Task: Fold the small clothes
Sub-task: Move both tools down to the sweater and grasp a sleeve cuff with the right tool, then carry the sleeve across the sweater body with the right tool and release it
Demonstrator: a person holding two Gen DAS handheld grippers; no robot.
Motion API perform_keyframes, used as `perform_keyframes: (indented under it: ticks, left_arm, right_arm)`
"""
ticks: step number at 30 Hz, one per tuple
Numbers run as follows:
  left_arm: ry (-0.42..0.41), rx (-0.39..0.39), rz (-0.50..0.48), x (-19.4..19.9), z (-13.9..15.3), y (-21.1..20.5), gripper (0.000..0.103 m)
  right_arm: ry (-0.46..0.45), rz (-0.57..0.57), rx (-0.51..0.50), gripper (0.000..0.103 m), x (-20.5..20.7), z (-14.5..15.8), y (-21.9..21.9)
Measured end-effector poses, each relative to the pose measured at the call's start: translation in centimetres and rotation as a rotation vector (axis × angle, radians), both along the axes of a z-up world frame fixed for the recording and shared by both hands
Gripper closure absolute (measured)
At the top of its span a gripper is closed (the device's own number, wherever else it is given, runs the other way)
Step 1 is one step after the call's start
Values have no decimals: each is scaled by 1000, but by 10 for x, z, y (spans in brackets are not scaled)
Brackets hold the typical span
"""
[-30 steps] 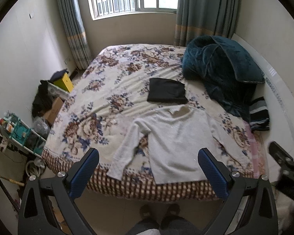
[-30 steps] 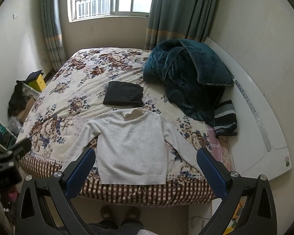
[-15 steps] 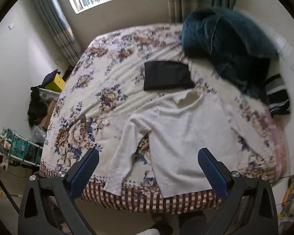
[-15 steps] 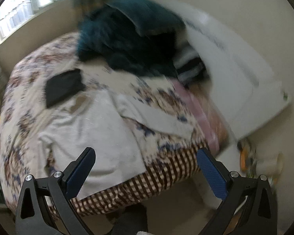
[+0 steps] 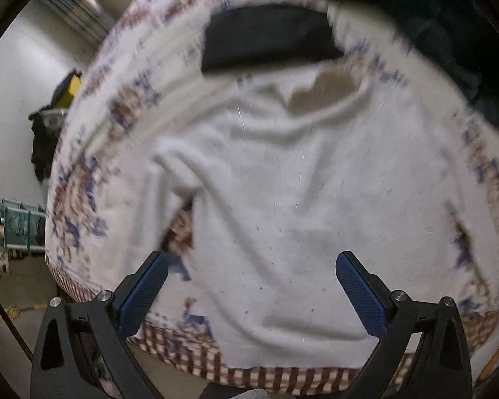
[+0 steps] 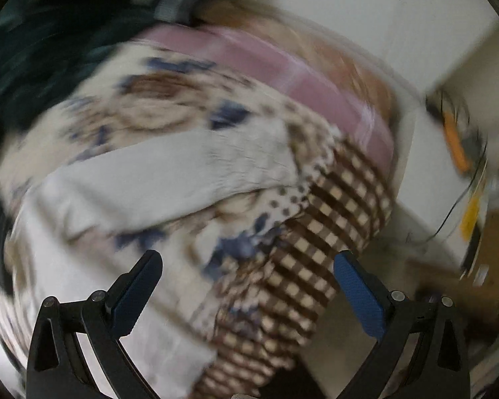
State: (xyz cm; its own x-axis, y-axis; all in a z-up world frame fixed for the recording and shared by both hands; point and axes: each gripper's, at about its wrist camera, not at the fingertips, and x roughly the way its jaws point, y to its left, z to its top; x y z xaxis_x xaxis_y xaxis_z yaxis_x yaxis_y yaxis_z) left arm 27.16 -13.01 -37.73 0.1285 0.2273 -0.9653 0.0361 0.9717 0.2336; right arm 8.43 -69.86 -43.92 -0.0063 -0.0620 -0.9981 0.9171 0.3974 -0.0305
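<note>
Both grippers stand wide open with nothing between their blue pads. A white long-sleeved sweater (image 5: 282, 199) lies spread flat on the bed (image 5: 93, 173), front up, its hem at the checked border of the floral bedspread along the bed's near edge. The left gripper (image 5: 251, 294) hangs above the sweater's lower half, one pad over the gap beside the sleeve and the other over the hem area. Beyond the sweater's collar, a folded black garment (image 5: 266, 38) rests on the bedspread, and a dark teal blanket (image 5: 449, 16) is heaped past the sweater's far shoulder. The right gripper (image 6: 248, 294) is over the bed's corner, just beside the sweater's outstretched sleeve (image 6: 169, 169), which lies across the florals toward the checked border (image 6: 316, 249). This view is heavily blurred, so whether the pads touch cloth cannot be told.
</note>
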Motion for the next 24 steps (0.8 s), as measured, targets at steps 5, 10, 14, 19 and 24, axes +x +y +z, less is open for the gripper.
perform_keyframes:
  ticks: [5, 10, 14, 19, 24]
  left_arm:
    - [78, 25, 56, 13, -83, 5, 0]
    - [108, 1, 78, 36, -137, 8, 0]
    - [78, -37, 81, 47, -143, 18, 0]
    - [13, -67, 94, 54, -121, 39, 0]
    - [-61, -56, 105, 53, -99, 68, 0]
  right_arm:
    - [-53, -286, 96, 6, -25, -107, -49]
    - [-217, -553, 73, 27, -42, -161, -70]
    - [-238, -576, -69, 93, -36, -148, -70]
    - [-227, -321, -208, 94, 32, -88, -44]
    - [-371, 6, -273, 94, 150, 8, 25]
